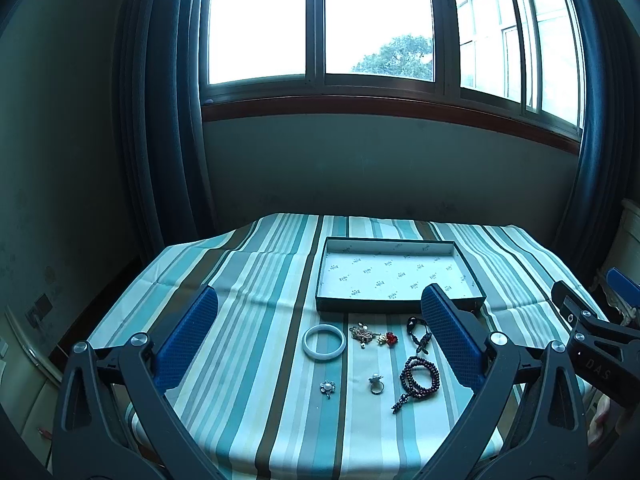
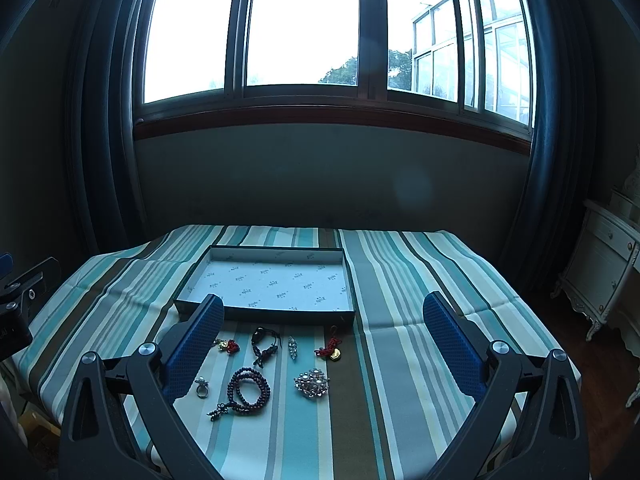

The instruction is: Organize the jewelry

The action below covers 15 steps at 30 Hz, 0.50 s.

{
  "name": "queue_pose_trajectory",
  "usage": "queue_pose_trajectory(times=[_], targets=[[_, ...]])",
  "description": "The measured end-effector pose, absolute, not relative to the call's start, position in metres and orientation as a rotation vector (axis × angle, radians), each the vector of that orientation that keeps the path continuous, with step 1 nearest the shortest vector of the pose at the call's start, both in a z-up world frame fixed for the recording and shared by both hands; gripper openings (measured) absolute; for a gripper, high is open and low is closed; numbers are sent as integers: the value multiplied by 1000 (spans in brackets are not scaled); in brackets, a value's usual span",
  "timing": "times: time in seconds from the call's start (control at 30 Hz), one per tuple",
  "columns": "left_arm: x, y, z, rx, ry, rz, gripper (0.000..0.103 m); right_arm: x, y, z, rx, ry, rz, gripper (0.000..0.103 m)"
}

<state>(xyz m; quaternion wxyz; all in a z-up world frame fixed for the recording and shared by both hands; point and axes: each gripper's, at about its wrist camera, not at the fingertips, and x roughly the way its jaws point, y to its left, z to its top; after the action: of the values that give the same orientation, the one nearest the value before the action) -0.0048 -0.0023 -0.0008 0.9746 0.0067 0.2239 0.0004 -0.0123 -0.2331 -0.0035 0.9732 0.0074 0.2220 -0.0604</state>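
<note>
Both tools (image 1: pixel 320 312) (image 2: pixel 323 316) gape wide, holding nothing, above jewelry just before the tray (image 1: pixel 400 307)

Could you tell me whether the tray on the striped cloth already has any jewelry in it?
Empty. The tray shows only its printed paper lining in both views; every piece, such as the beaded bracelet, lies on the cloth in front.

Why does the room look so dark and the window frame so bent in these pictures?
Left wrist view: the window is blown out to white, so the backlit walls and the striped tablecloth go dim and bluish. Right wrist view: same glare, plus a faint round flare on the wall; the fisheye lens bows the sill and curtains, yet the tray and jewelry stay fairly sharp.
</note>
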Motion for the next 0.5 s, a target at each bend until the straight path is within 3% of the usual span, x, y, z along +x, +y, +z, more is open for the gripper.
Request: queue_pose_trajectory(times=[0.5], targets=[[-4,-2,-3,14,457,1,101,-12,-235,-6,13,453,-120,99]])
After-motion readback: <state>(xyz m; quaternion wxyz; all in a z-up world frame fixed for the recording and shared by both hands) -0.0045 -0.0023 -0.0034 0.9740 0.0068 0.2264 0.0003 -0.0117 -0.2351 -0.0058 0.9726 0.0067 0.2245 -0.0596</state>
